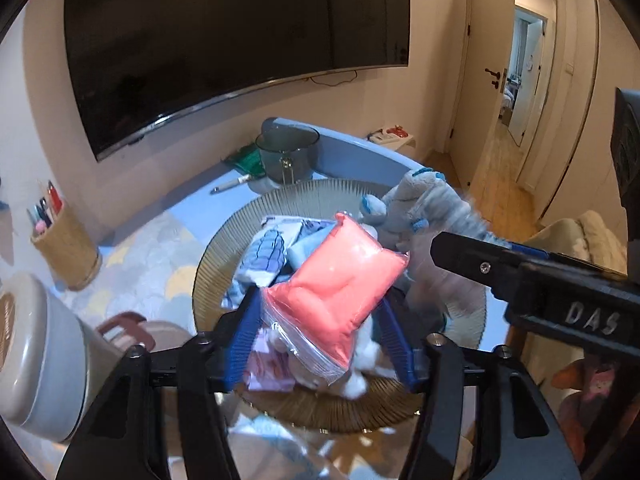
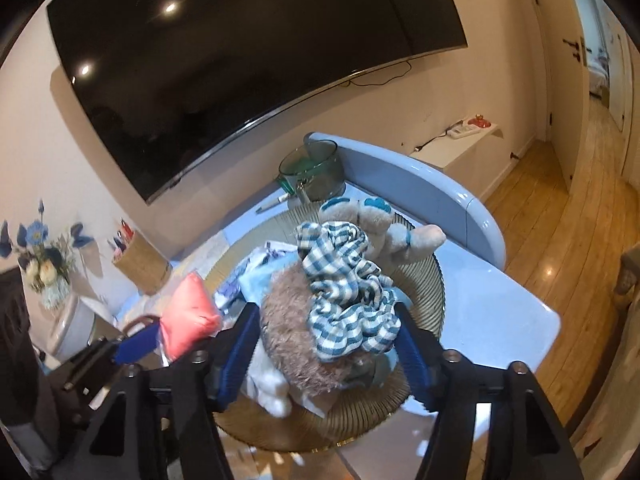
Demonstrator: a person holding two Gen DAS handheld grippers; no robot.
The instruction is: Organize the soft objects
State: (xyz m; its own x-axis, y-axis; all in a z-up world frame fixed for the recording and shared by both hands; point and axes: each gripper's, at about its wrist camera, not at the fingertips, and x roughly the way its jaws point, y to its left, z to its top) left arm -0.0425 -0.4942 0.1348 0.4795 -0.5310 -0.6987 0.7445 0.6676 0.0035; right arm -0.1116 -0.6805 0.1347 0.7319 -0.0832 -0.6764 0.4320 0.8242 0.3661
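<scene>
Straddling pink pouch (image 1: 344, 280), left hand-held gripper (image 1: 320, 336) jaws parted.

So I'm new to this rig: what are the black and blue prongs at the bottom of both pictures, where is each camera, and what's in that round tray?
There is no robot here. A person holds a pair of tongs in each hand, and a fisheye camera on each looks forward along its two blue fingers. One picture is from the left tongs, the other from the right tongs. Both hang over a round ribbed tray on a blue table. The tray is piled with soft things. A pink filled plastic bag lies between the left fingers, and a blue checked cloth on a brown furry item between the right ones. A grey plush toy lies at the back. Neither pair visibly squeezes anything.
</scene>
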